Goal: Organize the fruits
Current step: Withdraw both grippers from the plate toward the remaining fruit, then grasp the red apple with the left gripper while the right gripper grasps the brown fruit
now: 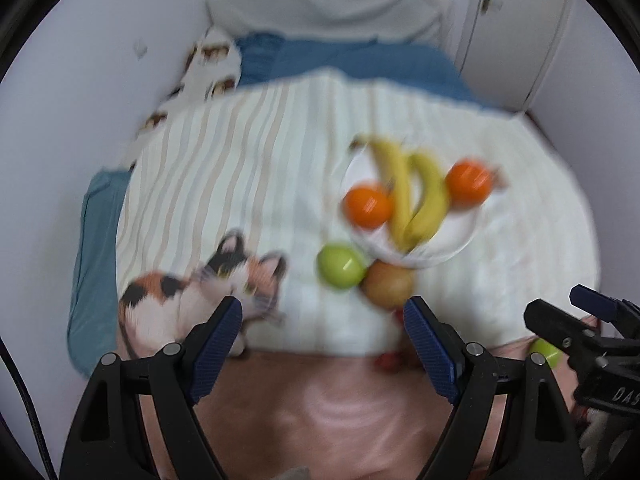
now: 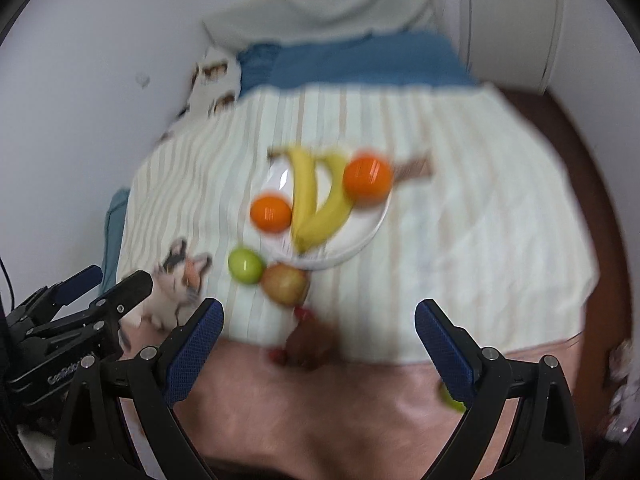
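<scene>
A white plate (image 1: pixel 460 240) (image 2: pixel 360 240) on the striped bed cover holds two bananas (image 1: pixel 416 196) (image 2: pixel 316 200) and two oranges (image 1: pixel 368 204) (image 1: pixel 468 182) (image 2: pixel 271 214) (image 2: pixel 367 180). A green apple (image 1: pixel 341 266) (image 2: pixel 246 266) and a red-yellow apple (image 1: pixel 387 283) (image 2: pixel 285 283) lie just in front of the plate. Another green fruit (image 1: pixel 545 352) (image 2: pixel 450 398) sits near the bed's front edge. My left gripper (image 1: pixel 322 312) is open and empty, short of the fruit. My right gripper (image 2: pixel 318 314) is open and empty too. Both views are blurred.
A cat-shaped cushion (image 1: pixel 192 300) (image 2: pixel 180 284) lies at the front left. Small red items (image 1: pixel 390 360) (image 2: pixel 304 314) lie near the front edge. Blue bedding (image 1: pixel 352 60) and a pillow sit at the back, by white walls and a cupboard (image 1: pixel 516 32).
</scene>
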